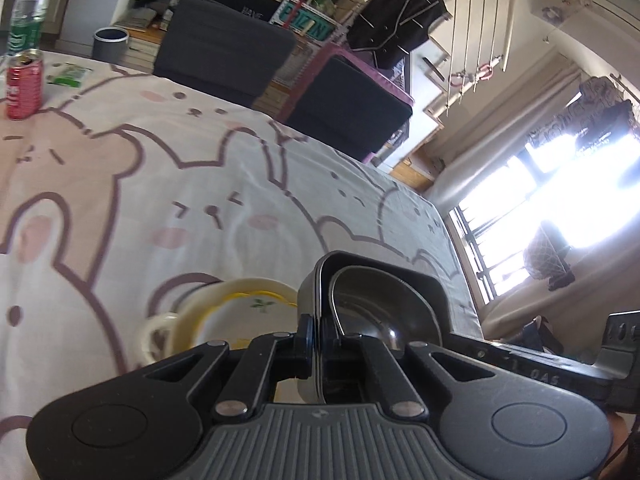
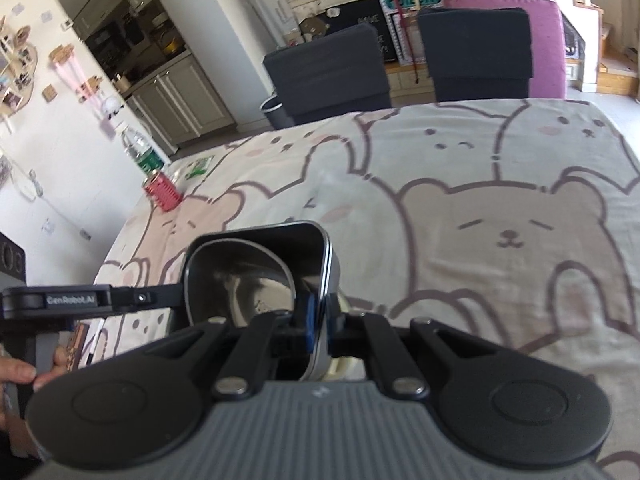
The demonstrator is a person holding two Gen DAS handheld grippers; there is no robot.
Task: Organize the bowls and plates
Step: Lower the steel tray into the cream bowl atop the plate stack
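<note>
A black square dish with a shiny metal inner bowl (image 1: 384, 304) is held between both grippers, above the table. My left gripper (image 1: 318, 340) is shut on its left rim. My right gripper (image 2: 320, 324) is shut on its right rim; the dish also shows in the right wrist view (image 2: 256, 276). A cream bowl with a yellow ring and a handle (image 1: 224, 312) sits on the tablecloth just left of and below the dish. A sliver of the cream bowl (image 2: 344, 364) shows under the right gripper.
A red can (image 1: 24, 84) and a clear bottle (image 1: 26, 8) stand at the table's far left corner, with a green packet (image 1: 68, 74) near them. Two dark chairs (image 1: 224, 44) stand behind the bear-print tablecloth (image 1: 200, 168). The table's right edge drops off toward a window.
</note>
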